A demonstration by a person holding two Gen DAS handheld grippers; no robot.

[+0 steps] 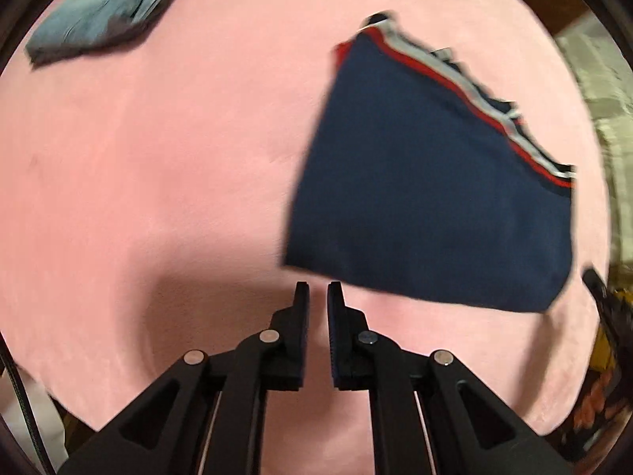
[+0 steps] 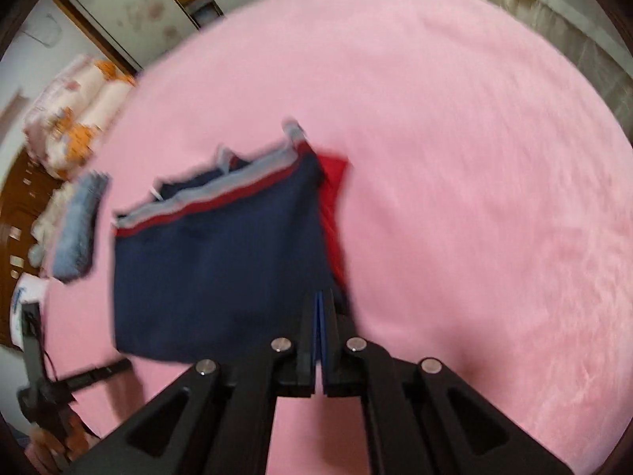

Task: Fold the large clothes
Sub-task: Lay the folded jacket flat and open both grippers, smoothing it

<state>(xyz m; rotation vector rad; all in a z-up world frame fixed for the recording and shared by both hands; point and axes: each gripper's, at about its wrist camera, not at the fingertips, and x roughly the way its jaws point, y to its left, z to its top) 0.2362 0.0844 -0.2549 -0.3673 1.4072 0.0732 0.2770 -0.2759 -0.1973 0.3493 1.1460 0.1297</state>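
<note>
A navy garment (image 1: 431, 194) with a red and grey striped band lies folded on the pink bed cover (image 1: 158, 158). My left gripper (image 1: 318, 289) is slightly open and empty, just left of the garment's near corner. In the right wrist view the same garment (image 2: 213, 269) is lifted at its near right corner, with red fabric showing along its right side. My right gripper (image 2: 321, 297) is shut on that corner; blue cloth shows between the jaws. The left gripper (image 2: 99, 372) shows at the lower left of that view.
A folded grey-blue garment (image 1: 103, 8) lies at the far left of the bed; it also shows in the right wrist view (image 2: 77, 225). Floral bedding (image 2: 75, 114) and a wooden headboard (image 2: 16, 217) sit beyond the bed's left edge. The pink cover (image 2: 474, 158) stretches wide to the right.
</note>
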